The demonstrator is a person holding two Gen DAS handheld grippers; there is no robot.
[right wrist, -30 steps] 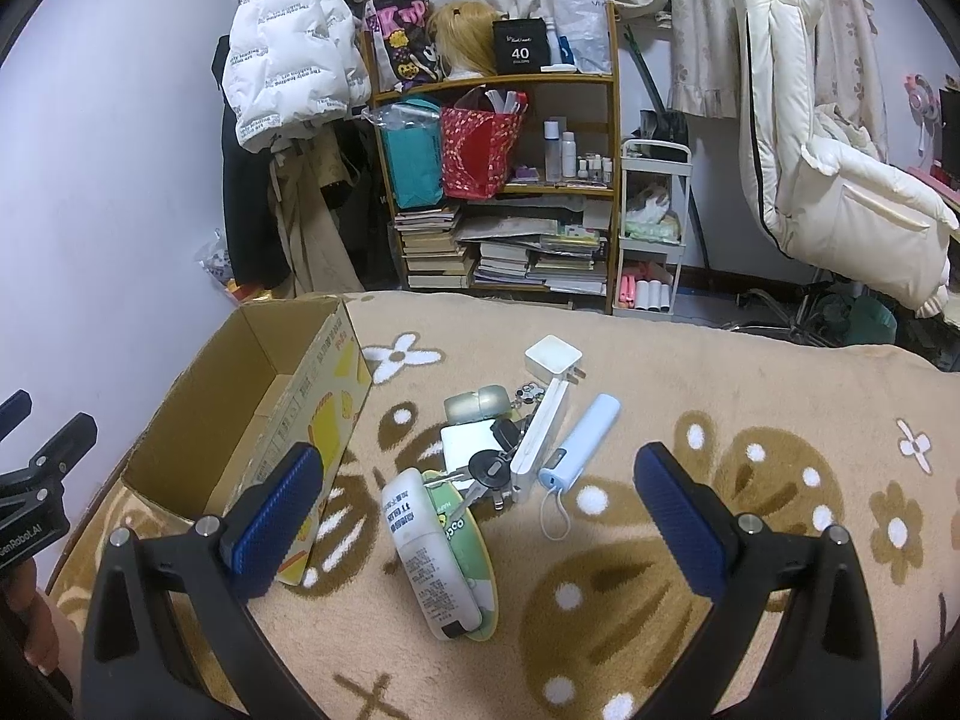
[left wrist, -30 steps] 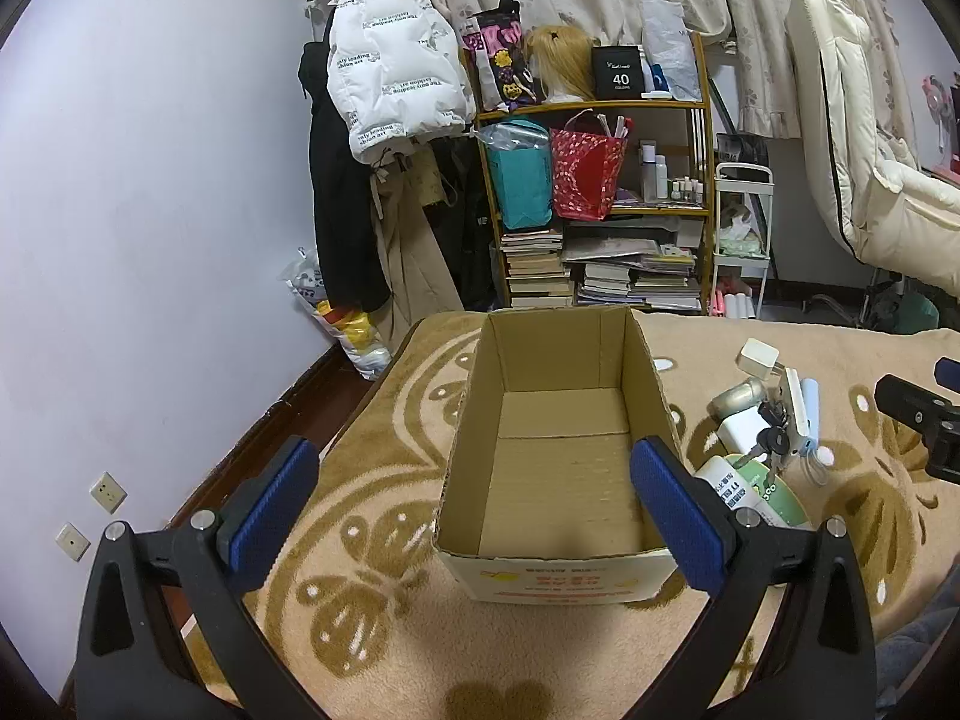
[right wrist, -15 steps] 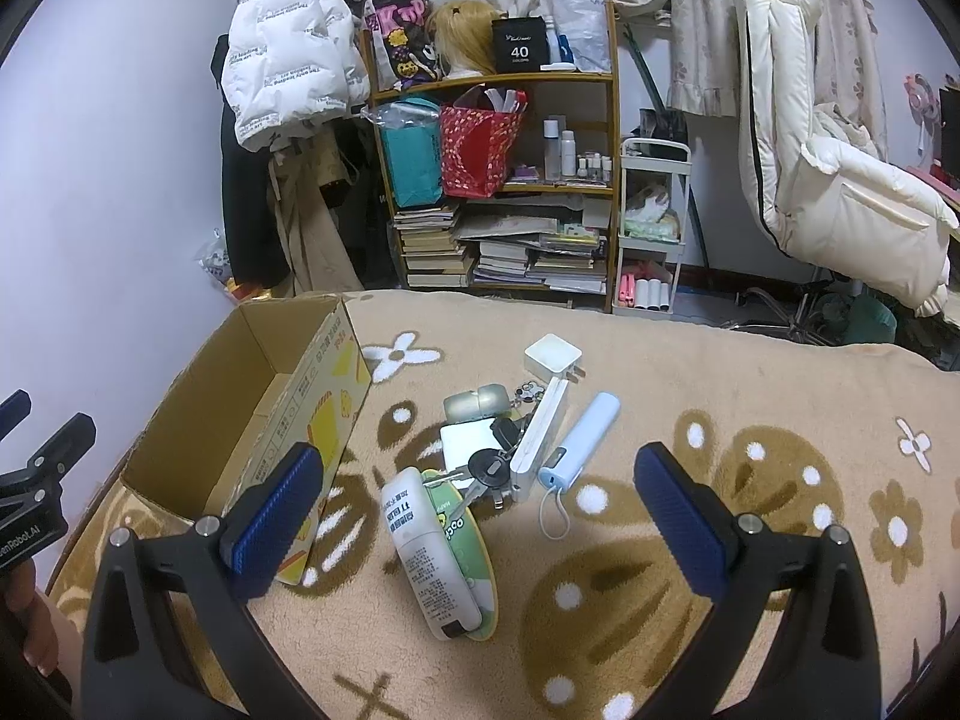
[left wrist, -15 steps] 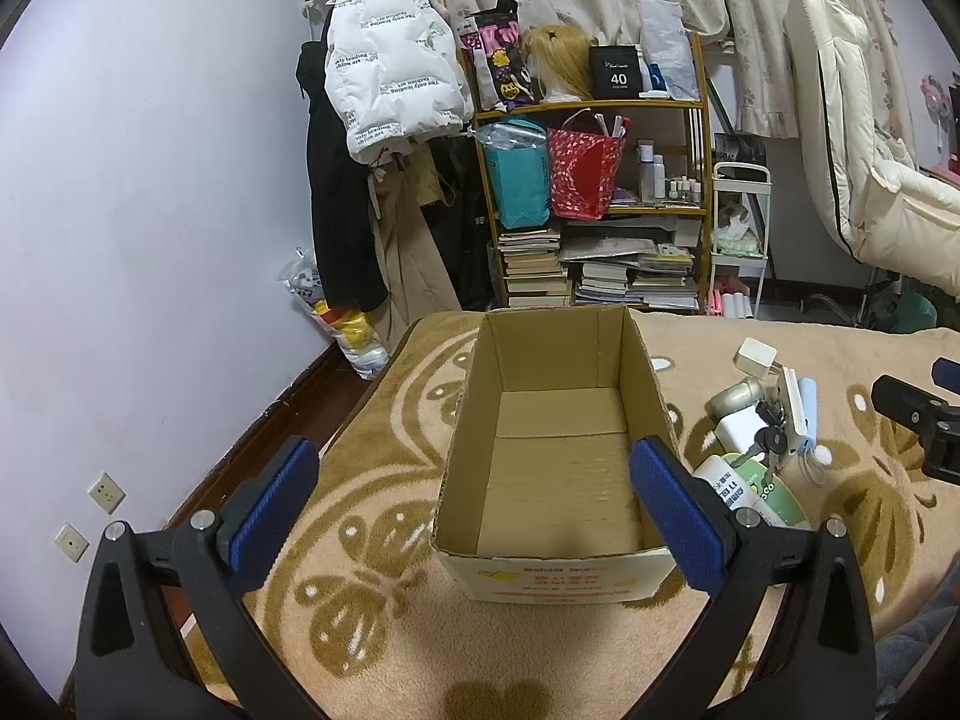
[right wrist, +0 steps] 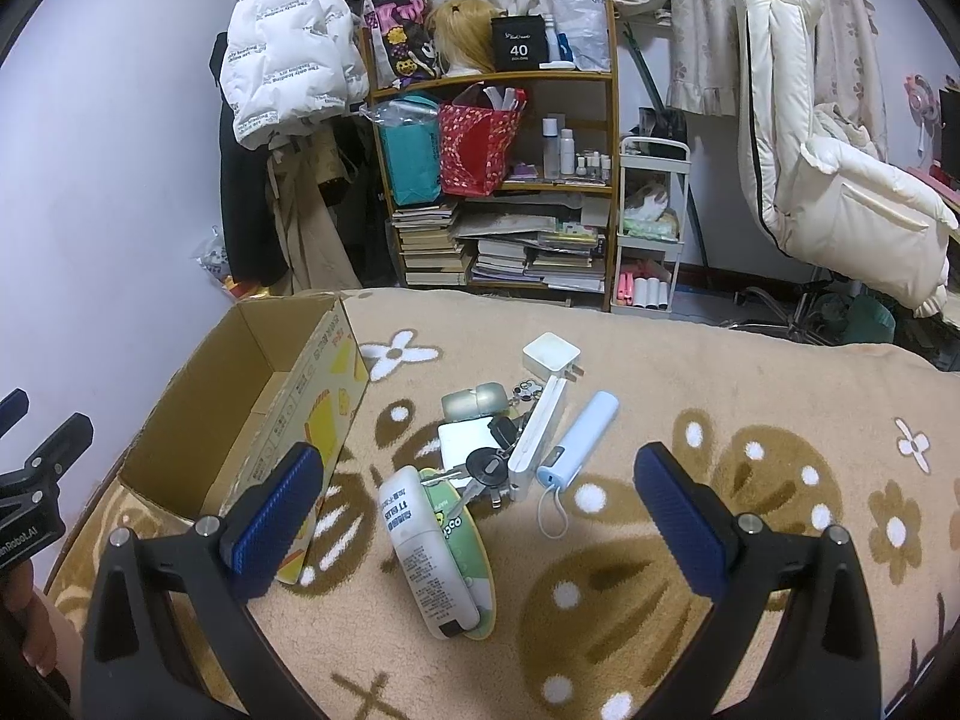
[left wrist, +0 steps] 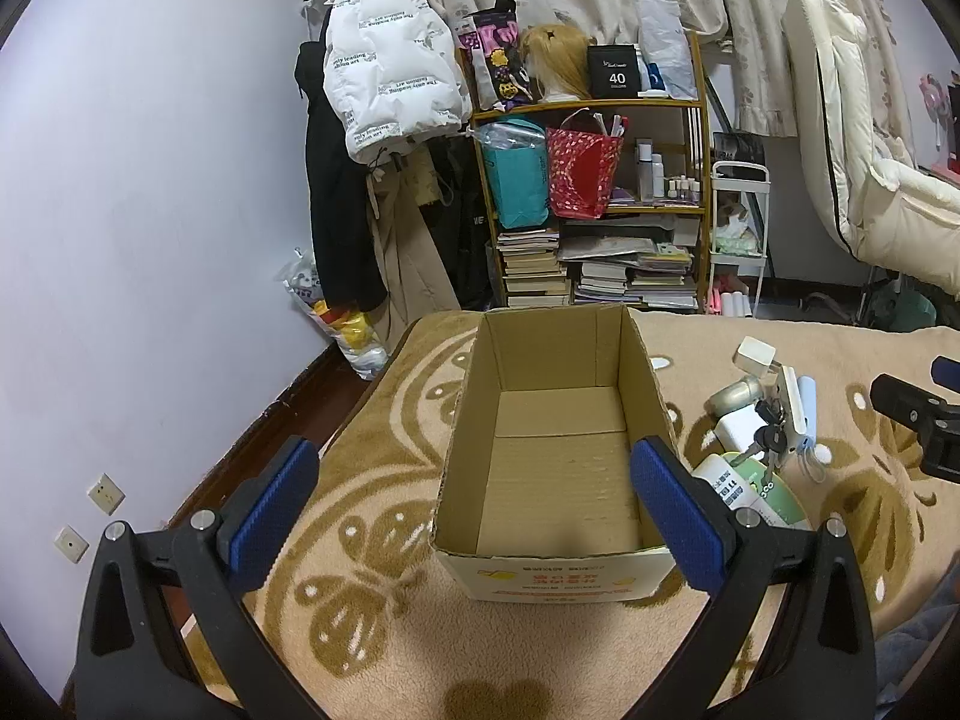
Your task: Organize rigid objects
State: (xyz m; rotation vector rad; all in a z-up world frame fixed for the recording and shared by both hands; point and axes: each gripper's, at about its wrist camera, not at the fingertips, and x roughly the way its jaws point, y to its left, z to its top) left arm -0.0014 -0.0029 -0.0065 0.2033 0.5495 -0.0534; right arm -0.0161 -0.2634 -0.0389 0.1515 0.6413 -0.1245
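Blanket (right wrist: 690,372): one box (left wrist: 558,462) (empty)

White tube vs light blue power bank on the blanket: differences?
The white tube carries printed text and lies atop a green oval item; the light blue power bank is plain and lies directly on the blanket. The power bank has a cord loop; the tube has none. Both lie flat, outside the box.

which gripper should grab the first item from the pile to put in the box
Right. The right gripper is open and faces the pile directly, the white tube lying between its jaws. The left gripper, also open, is lined up on the empty cardboard box, with the pile off to its side.
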